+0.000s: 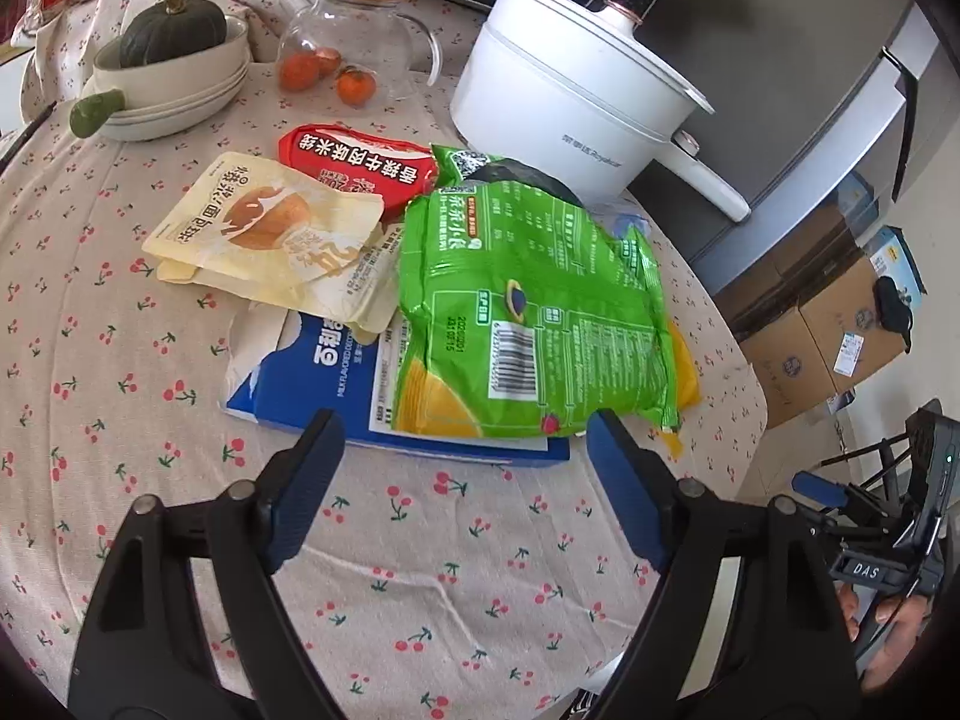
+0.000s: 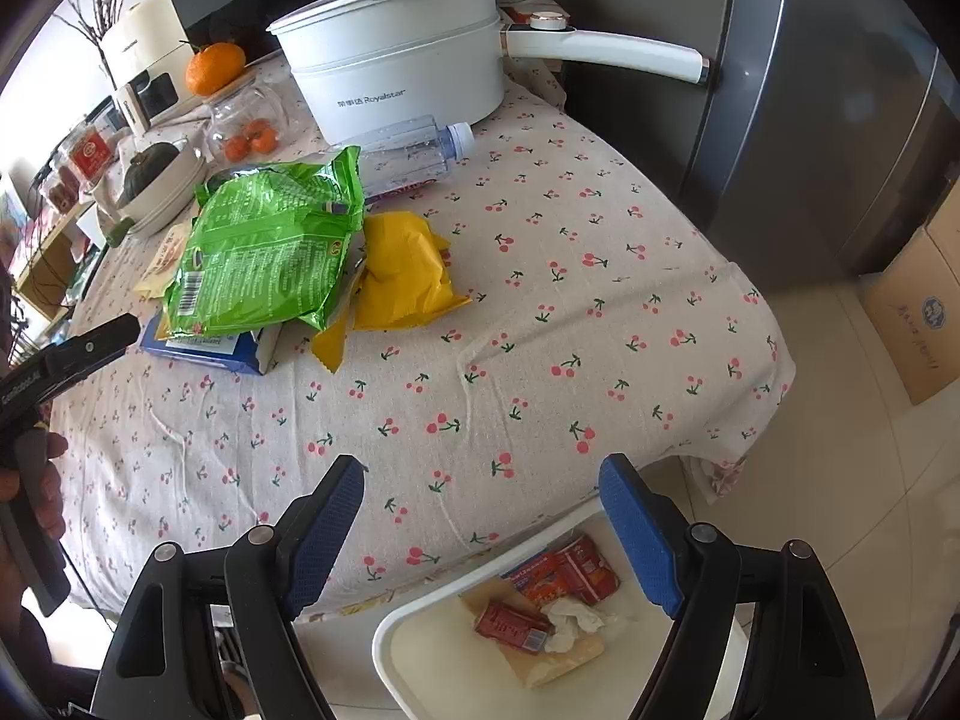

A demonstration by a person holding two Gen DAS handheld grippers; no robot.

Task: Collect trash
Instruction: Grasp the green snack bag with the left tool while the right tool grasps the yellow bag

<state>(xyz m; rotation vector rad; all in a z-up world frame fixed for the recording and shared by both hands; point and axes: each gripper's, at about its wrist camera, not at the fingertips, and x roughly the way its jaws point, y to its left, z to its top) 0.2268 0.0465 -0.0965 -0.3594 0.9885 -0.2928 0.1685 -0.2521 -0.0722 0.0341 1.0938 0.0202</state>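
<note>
A heap of trash lies on the cherry-print tablecloth [image 1: 420, 540]: a green snack bag [image 1: 534, 300] [image 2: 270, 252] on a blue and white carton [image 1: 300, 372] [image 2: 240, 354], a cream pouch [image 1: 264, 234], a red packet [image 1: 360, 165], a yellow wrapper [image 2: 402, 270] and a clear plastic bottle [image 2: 408, 153]. My left gripper [image 1: 459, 450] stands open just short of the carton's near edge, nothing between its pads. My right gripper [image 2: 483, 501] is open and empty above the table's front edge and a white bin [image 2: 420, 648] holding red packets and a crumpled tissue.
A white electric pot [image 1: 570, 84] [image 2: 396, 78] stands behind the heap. A squash in stacked bowls [image 1: 174, 72], a glass jar with small oranges [image 1: 354, 54] and a big orange sit at the back. A grey fridge [image 2: 810, 120] and cardboard boxes [image 1: 828, 330] flank the table.
</note>
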